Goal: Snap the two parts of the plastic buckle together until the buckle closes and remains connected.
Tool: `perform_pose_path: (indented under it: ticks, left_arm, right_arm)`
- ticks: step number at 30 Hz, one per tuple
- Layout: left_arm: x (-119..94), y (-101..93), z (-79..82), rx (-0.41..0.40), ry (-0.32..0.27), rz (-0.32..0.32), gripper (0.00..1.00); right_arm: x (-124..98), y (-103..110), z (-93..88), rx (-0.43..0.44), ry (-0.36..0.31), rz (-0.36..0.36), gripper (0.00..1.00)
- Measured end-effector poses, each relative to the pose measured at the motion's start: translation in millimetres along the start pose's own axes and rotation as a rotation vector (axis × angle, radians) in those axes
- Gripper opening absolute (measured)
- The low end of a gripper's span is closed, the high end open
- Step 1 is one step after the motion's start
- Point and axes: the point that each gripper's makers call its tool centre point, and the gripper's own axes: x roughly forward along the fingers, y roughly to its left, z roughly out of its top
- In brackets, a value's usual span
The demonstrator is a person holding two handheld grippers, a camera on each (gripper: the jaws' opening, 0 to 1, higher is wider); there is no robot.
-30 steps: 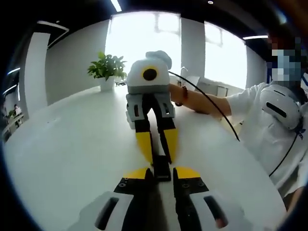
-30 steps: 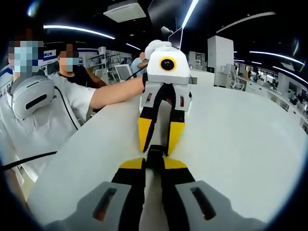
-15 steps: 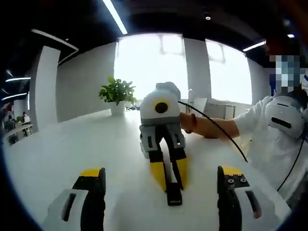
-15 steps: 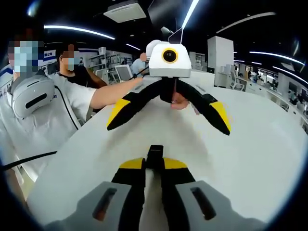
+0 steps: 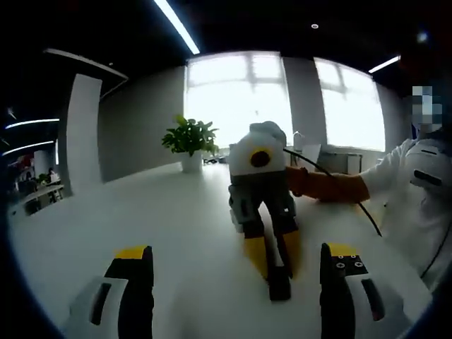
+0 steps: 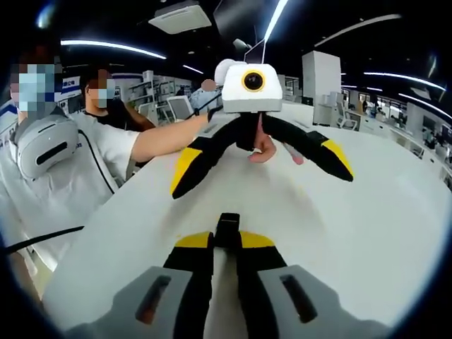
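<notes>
Left gripper (image 5: 236, 272), yellow-tipped black jaws on grey-white body: jaws spread wide apart, nothing between them, raised above the white tabletop (image 5: 141, 219). Seen again in the right gripper view (image 6: 261, 159), far side, facing the camera, jaws splayed left and right, a bare hand (image 6: 265, 145) behind them.

Right gripper (image 6: 224, 239), same make: jaws drawn together on the black plastic buckle (image 6: 227, 227), which juts out just past the yellow tips. Seen again in the left gripper view (image 5: 274, 263), centre right, jaws pinched on the buckle (image 5: 279, 282), whose near end rests on or just above the tabletop; cannot tell which.

Black plastic buckle: narrow, dark, one visible piece in line with the right gripper's jaws; join between its two parts too small to make out.

Green potted plant in white pot (image 5: 189, 141): far on the tabletop, left of the right gripper, before bright windows.

Person in white short-sleeved top (image 6: 85, 152): at left edge of the table in the right gripper view, forearm reaching to the left gripper; black cable (image 5: 332, 180) trailing over the arm in the left gripper view.
</notes>
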Motion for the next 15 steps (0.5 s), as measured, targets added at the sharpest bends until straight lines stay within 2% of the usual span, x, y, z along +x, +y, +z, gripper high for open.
perform_pose_path:
  ticks: [3,6,10,15]
  left_arm:
    - [-4,11.8,3.9,0.019,-0.017,0.056,1.0]
    - [-11,32.0,8.2,0.042,-0.028,0.149,1.0]
    - [-20,46.5,14.7,0.02,-0.07,0.217,1.0]
    - [-26,52.8,15.2,0.001,-0.08,0.267,1.0]
  right_arm:
    - [-1,-5,0.5,0.009,0.004,-0.007,0.1]
    - [-2,-8,3.5,0.018,-0.008,-0.022,0.1]
    - [-8,-15,13.6,0.055,-0.047,-0.064,0.1]
    - [-12,-25,15.3,0.09,-0.041,-0.116,0.1]
